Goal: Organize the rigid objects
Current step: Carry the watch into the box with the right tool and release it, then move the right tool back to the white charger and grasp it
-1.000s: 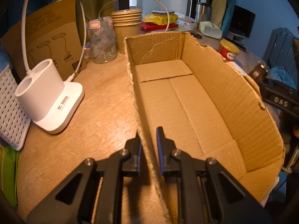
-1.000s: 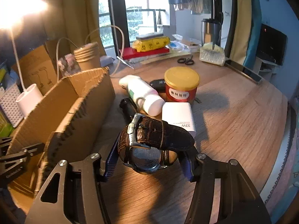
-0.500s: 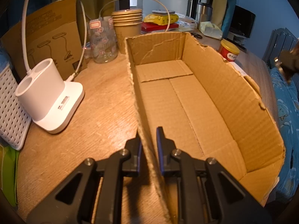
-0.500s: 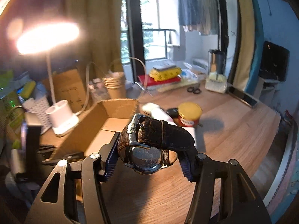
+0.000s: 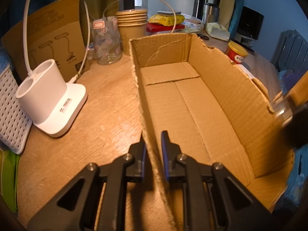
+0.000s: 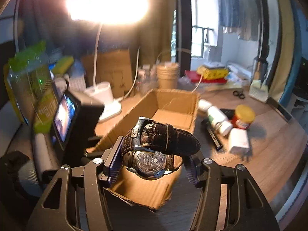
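In the left wrist view, the left gripper point(image 5: 153, 150) is seen at 6 o'clock, its fingers point(image 5: 165, 146) clamped on the near long wall of the open brown corrugated cardboard box point(image 5: 227, 88), one finger outside and one inside. The box is held steady on the light wooden table point(image 5: 104, 104); its floor is bare. At 9 o'clock a white plastic lamp base with two round wells point(image 5: 48, 98) stands on the table, well apart from the box. Towards 12 o'clock a stack of brown paper cups point(image 5: 132, 23) is seen just behind the far wall, and a red jar with a yellow lid point(image 5: 236, 53) lies beyond the right wall at 2 o'clock. A blurred dark shape at 3 o'clock cannot be identified with certainty.

In the right wrist view, the right gripper point(image 6: 154, 159) is seen at 6 o'clock, with its fingers point(image 6: 115, 159) closed on a wristwatch with a dark brown leather strap and steel case point(image 6: 156, 146). The watch is held in the air, case back towards the camera, above the near end of the box. At 3 o'clock a white bottle point(image 6: 217, 119) and a white rectangular charger point(image 6: 238, 140) lie on the table beside the jar.

The grip seems to bear on the looped, pliable strap, so the watch could twist or slip out before it is over the opening. If it were released high, the case could strike the cardboard floor hard or bounce. The torn box rim could also be caught by the strap if the descent were made too near the wall.
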{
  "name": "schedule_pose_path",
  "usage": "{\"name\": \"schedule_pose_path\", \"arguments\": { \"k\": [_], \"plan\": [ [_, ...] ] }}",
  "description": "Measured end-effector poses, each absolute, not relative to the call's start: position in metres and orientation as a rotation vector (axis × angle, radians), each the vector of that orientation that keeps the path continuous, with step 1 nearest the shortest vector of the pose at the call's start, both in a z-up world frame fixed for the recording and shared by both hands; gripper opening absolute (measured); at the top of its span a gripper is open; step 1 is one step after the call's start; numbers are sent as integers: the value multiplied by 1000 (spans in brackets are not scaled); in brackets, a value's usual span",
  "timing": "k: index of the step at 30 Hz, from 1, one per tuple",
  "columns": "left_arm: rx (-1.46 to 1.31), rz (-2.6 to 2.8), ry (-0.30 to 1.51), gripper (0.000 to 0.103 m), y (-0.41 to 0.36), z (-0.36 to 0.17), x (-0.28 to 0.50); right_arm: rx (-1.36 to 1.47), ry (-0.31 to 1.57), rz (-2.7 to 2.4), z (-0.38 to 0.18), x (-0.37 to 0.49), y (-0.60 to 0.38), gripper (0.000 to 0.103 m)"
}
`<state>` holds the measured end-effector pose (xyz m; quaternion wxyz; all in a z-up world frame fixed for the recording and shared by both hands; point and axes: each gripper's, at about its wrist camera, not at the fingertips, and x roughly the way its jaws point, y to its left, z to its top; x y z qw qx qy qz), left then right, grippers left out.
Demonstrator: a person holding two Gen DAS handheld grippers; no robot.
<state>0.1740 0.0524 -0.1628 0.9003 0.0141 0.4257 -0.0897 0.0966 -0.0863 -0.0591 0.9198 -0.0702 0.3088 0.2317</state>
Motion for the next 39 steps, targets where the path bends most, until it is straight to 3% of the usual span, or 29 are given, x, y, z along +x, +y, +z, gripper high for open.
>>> {"name": "schedule_pose_path", "arguments": {
  "k": [11, 14, 17, 30, 39],
  "plan": [
    [37, -176, 880, 16, 52, -163, 175, -116, 714, 503, -88, 116, -83, 61],
    [37, -175, 879, 16, 51, -163, 175, -106, 699, 515, -88, 114, -86, 61],
    [32, -177, 881, 16, 52, -163, 175, -96, 681, 542, -87, 112, -88, 70],
    [34, -176, 880, 16, 51, -163, 176, 69, 480, 486, -49, 99, -147, 74],
    [33, -177, 881, 16, 51, -163, 176, 51, 495, 247, -58, 136, -213, 74]
  ]
}}
